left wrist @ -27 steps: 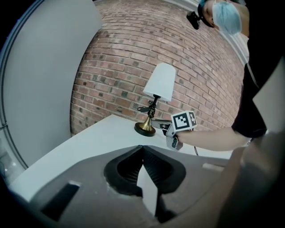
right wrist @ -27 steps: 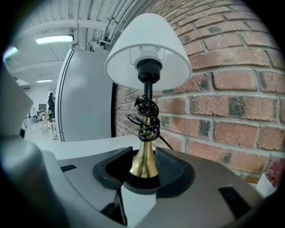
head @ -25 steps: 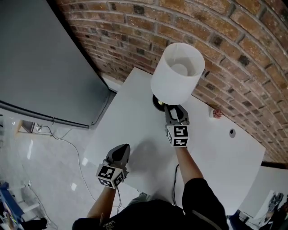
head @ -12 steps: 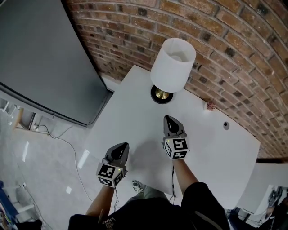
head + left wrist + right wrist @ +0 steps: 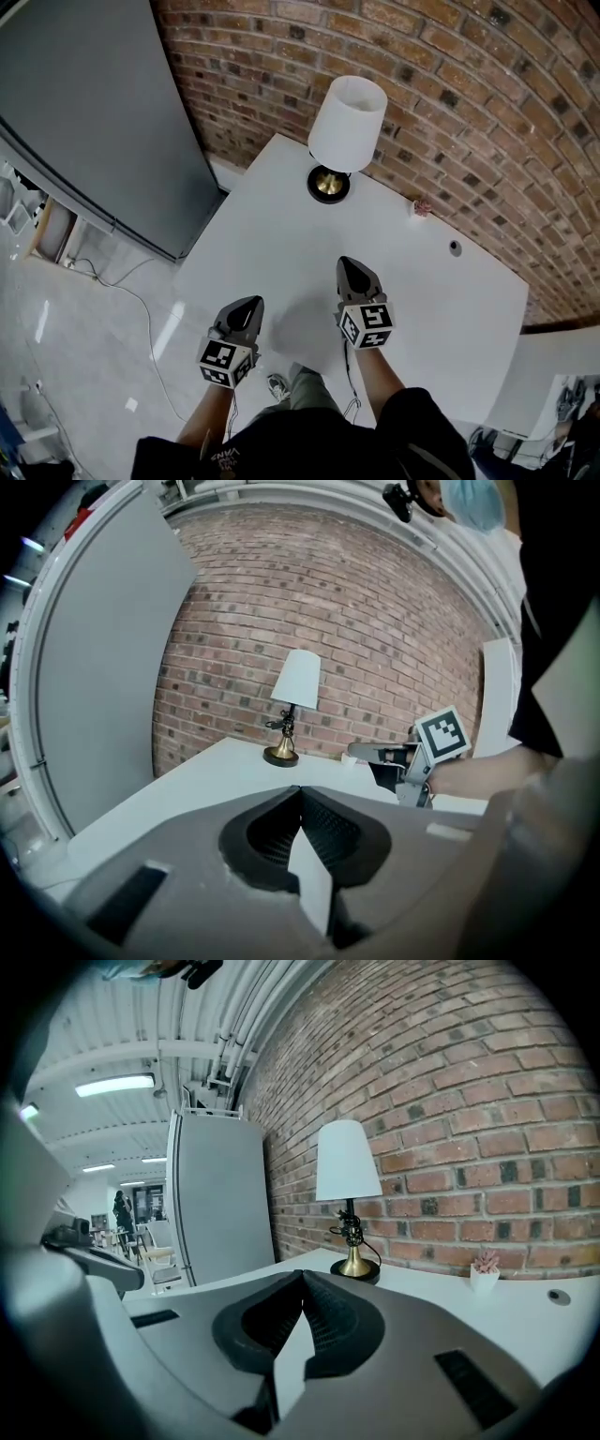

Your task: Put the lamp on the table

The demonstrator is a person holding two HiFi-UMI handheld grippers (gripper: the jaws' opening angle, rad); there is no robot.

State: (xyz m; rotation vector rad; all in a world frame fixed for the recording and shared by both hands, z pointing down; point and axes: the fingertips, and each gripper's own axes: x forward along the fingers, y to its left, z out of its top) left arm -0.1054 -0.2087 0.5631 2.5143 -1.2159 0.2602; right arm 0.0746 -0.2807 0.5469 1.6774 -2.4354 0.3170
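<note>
**On the white table, the lamp stands tall and both grippers are empty**

Close to you, at the near edge of the white table (image 5: 281,253), you hold both grippers side by side with their tips pointing away from you, toward the wall. Your left gripper (image 5: 251,304) is at the table's near left edge. Its jaws are pressed tight together and there is nothing between them. Your right gripper (image 5: 348,264) is a bit farther in, over the table top. Its jaws are closed all the way too, and they hold nothing.

Farther on there is bare table between the grippers and the lamp (image 5: 343,141). The lamp is well apart from both grippers. It stands on the table's far corner, near the brick wall (image 5: 450,94). It stands straight up, with its round gold base (image 5: 328,185) flat on the table, its thin dark stem going up, and its white shade (image 5: 348,122) on top.

To the right of the lamp, a tiny pink plant in a white pot (image 5: 421,206) sits by the wall. A big grey panel (image 5: 84,112) stands off to the left.
</note>
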